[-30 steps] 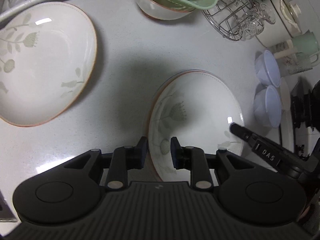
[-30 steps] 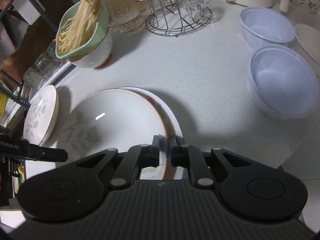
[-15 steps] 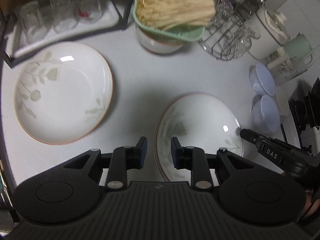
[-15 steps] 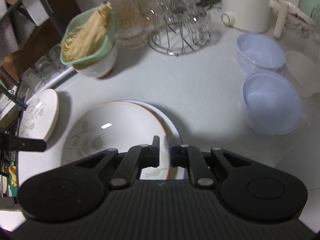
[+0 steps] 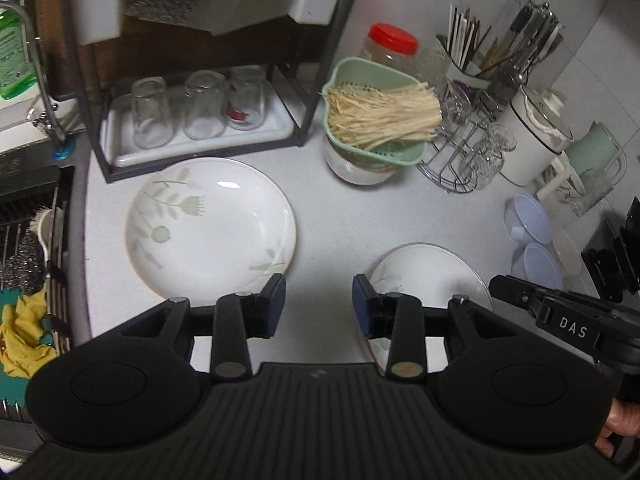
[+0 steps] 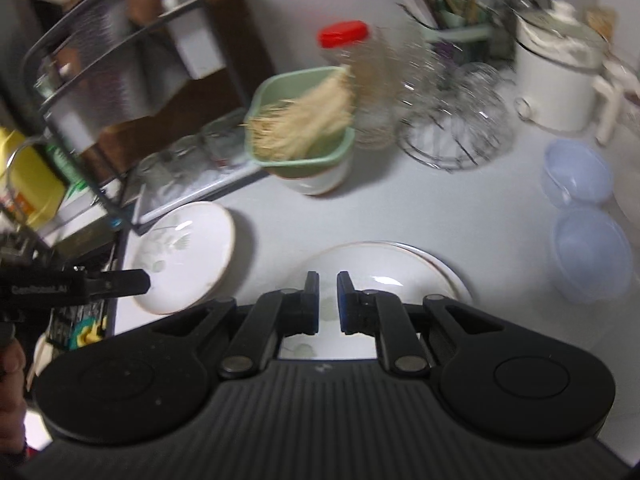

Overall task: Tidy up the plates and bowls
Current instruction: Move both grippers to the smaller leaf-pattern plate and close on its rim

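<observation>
White countertop, left gripper risen, jaws just spread, empty, right gripper clenched, empty, flowered plate untouched.

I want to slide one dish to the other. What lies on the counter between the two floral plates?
Nothing: in the left wrist view, only bare counter separates the left floral plate from the right floral plate.

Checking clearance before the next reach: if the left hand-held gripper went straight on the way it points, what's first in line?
Likely bare counter: the left hand-held gripper aims between the two plates. Beyond that, the green colander. Depth unclear.
</observation>
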